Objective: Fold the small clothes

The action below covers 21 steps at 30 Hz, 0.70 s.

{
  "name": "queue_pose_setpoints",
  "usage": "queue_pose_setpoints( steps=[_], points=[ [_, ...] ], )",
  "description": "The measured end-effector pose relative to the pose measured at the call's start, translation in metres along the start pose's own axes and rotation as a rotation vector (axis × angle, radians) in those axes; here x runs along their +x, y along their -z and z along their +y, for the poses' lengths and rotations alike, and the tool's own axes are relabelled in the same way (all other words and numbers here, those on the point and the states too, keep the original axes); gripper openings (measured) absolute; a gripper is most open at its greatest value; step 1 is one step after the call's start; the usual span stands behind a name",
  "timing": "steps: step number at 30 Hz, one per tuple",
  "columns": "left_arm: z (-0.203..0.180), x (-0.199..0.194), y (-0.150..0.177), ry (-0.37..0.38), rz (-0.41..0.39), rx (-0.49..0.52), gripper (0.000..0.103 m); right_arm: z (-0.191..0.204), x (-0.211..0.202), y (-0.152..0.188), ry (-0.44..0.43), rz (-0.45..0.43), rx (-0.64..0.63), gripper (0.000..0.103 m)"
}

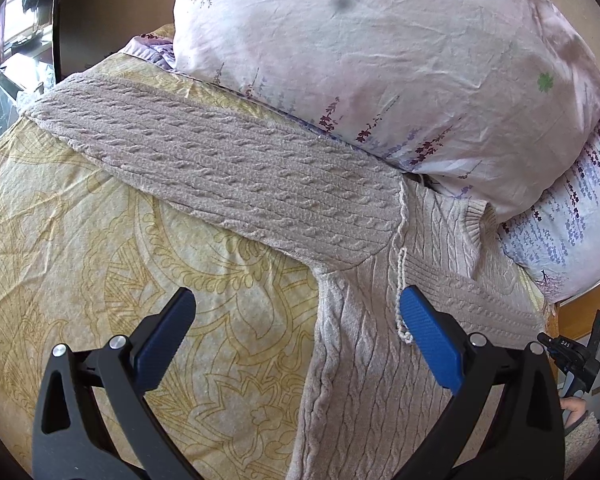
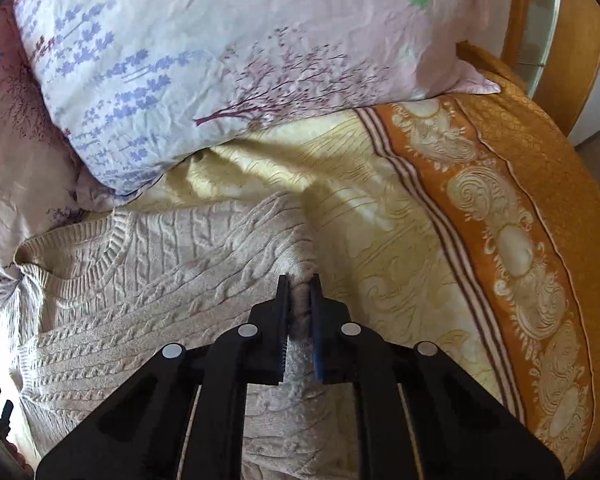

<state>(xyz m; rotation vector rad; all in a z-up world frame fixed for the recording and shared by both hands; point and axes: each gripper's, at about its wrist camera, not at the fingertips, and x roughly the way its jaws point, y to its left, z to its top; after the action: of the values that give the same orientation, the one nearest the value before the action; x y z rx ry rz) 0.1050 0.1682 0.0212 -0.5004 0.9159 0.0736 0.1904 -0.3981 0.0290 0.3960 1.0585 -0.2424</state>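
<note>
Beige cable-knit sweater [image 1: 364, 360] lies flat on yellow patterned bedspread [image 1: 100, 240], collar near floral pillow [image 1: 380, 60], one sleeve [image 1: 204, 160] stretched far left. My right gripper [image 2: 300, 288] clenched on sweater's right edge fold. My left gripper [image 1: 296, 304] spread wide, grasping nothing.

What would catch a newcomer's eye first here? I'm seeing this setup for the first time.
Probably the beige cable-knit sweater spread on the yellow patterned bedspread, one sleeve stretched out sideways. Behind it lies a large floral pillow. The right gripper is shut on a fold of the knit, while the left gripper hangs open over it.
</note>
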Motion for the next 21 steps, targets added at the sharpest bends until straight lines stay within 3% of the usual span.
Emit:
queue_pose_setpoints(
  steps=[2, 4, 5, 7, 9, 10, 11, 12, 15, 17, 21],
  points=[
    [0.004, 0.001, -0.001, -0.005, 0.002, -0.014, 0.101, -0.014, -0.001, -0.002, 0.05, -0.011, 0.047, 0.0],
    [0.008, 0.001, -0.001, -0.012, 0.004, -0.026, 0.101, -0.034, 0.0, -0.004, 0.109, -0.012, 0.107, 0.0],
    [0.01, 0.001, -0.001, -0.012, 0.004, -0.03, 0.101, -0.044, -0.001, -0.004, 0.091, -0.007, 0.144, 0.0],
    [0.01, 0.002, -0.001, -0.016, 0.007, -0.03, 0.101, -0.054, -0.01, -0.004, -0.026, -0.013, 0.164, 0.0],
    [0.01, 0.002, -0.002, -0.016, 0.007, -0.027, 0.101, -0.05, -0.026, -0.001, -0.113, -0.032, 0.12, 0.007],
    [0.009, 0.001, -0.002, -0.015, 0.006, -0.023, 0.101, -0.046, -0.034, 0.003, -0.142, -0.044, 0.081, 0.027],
    [0.008, 0.001, -0.002, -0.014, 0.004, -0.018, 0.101, -0.041, -0.043, 0.008, -0.161, -0.054, 0.041, 0.058],
    [0.007, 0.0, -0.001, -0.013, 0.002, -0.012, 0.101, -0.036, -0.052, 0.016, -0.16, -0.066, -0.007, 0.066],
    [0.004, -0.001, -0.001, -0.01, 0.0, -0.001, 0.101, -0.023, -0.067, 0.04, -0.144, -0.055, -0.165, 0.065],
    [0.004, 0.001, 0.0, -0.011, 0.007, -0.002, 0.101, -0.018, -0.075, 0.061, -0.114, -0.031, -0.247, 0.05],
    [0.0, 0.006, 0.0, -0.004, 0.027, -0.001, 0.101, -0.005, -0.065, 0.083, -0.01, 0.006, -0.374, 0.045]
  ],
)
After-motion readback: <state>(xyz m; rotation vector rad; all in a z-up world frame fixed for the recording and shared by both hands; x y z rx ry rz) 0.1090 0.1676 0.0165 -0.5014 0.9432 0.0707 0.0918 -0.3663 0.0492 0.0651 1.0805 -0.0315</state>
